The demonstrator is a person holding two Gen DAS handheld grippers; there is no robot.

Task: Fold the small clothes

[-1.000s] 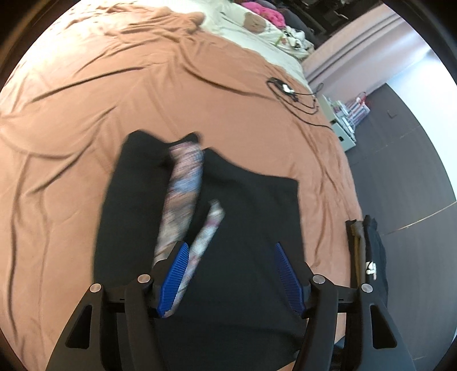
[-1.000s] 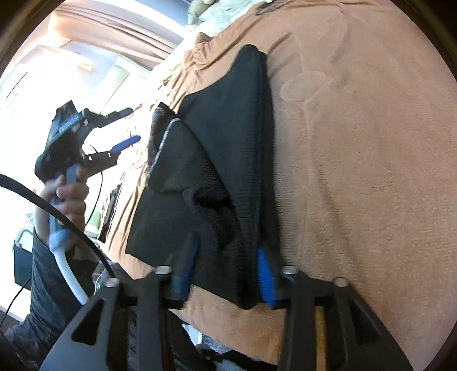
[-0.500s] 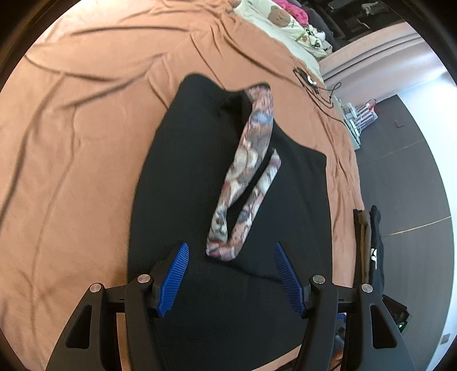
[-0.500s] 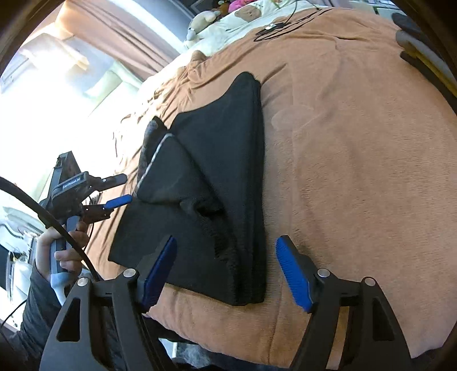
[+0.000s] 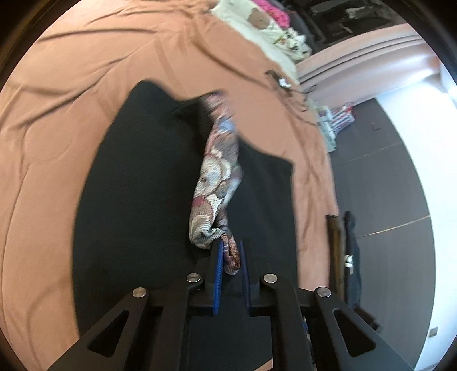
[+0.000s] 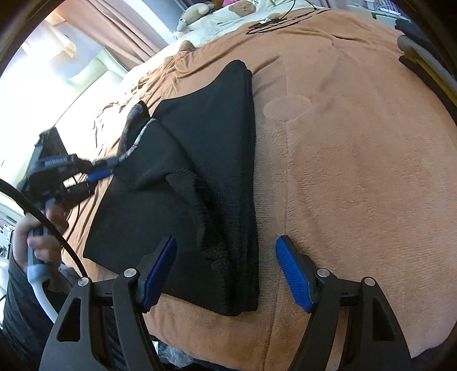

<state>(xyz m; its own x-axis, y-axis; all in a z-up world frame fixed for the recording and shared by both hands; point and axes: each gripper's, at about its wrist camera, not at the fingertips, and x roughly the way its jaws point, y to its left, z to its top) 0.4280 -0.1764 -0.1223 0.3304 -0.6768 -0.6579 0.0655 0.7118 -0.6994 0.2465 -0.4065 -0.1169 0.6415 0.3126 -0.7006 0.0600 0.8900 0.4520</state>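
Observation:
A black garment (image 5: pixel 137 182) lies spread on the brown bedcover, with a patterned fabric band (image 5: pixel 220 159) running down its middle. My left gripper (image 5: pixel 230 256) is shut on the near end of this patterned band. In the right wrist view the same garment (image 6: pixel 205 171) lies partly folded, its thick folded edge between my fingers. My right gripper (image 6: pixel 225 271) is open and empty, straddling that near edge. The left gripper (image 6: pixel 100 171) shows at the left there, holding the band.
The brown bedcover (image 6: pixel 357 171) spreads right of the garment. A black cable (image 6: pixel 274 20) and pale bedding (image 5: pixel 257 25) lie at the bed's far end. Dark folded clothes (image 5: pixel 345 256) hang at the bed's right edge, above a dark floor (image 5: pixel 385 171).
My left gripper moved in and shut on the end of the patterned band. My right gripper let go of the garment's folded edge and now stands open over it.

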